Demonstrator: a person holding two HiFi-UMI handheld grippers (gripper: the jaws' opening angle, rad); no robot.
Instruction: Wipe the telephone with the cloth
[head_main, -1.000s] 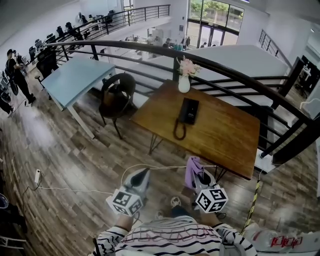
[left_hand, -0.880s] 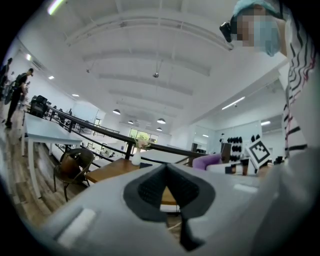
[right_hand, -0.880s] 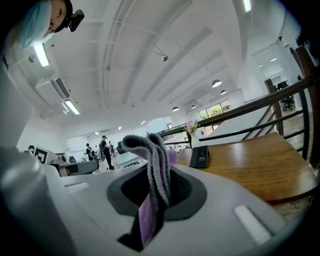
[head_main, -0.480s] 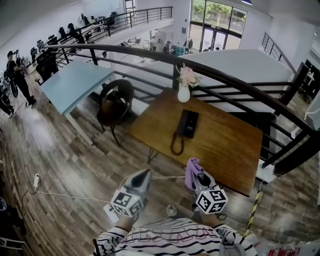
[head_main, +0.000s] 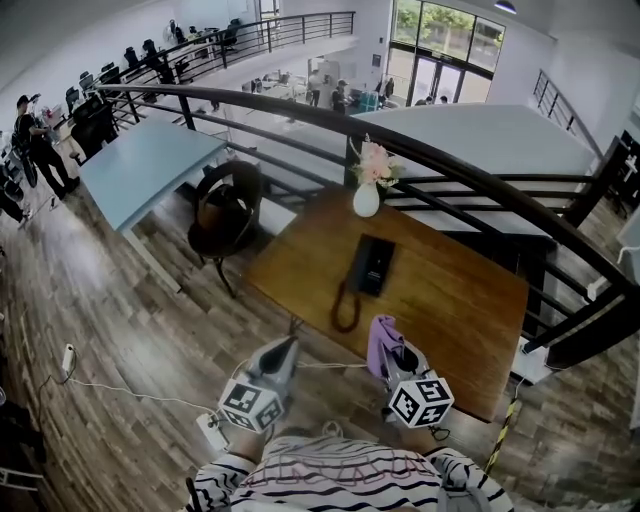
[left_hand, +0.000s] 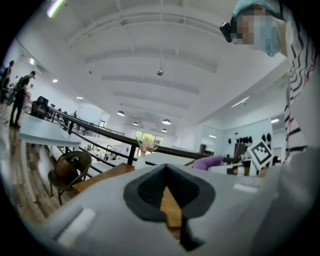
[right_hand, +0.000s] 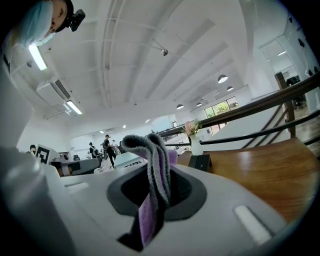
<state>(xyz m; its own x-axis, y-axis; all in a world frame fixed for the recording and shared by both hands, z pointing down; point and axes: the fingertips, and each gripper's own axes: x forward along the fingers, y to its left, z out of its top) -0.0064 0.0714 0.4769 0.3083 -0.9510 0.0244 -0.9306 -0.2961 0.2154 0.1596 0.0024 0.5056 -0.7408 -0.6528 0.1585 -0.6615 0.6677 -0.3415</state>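
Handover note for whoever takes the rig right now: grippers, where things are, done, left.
Left hand-held gripper: shut, empty, held short of the table.
Right hand-held gripper: shut on the purple cloth, which sticks up out of the jaws.
Telephone: lies on the wooden table, in front of the flower vase, cord looped toward us; cloth not touching it.
Done: cloth gripped.
Left: reach the telephone and wipe it.

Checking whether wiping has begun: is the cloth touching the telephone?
Apart. The head view shows bare tabletop between the cloth, clamped in the right gripper, and the telephone.
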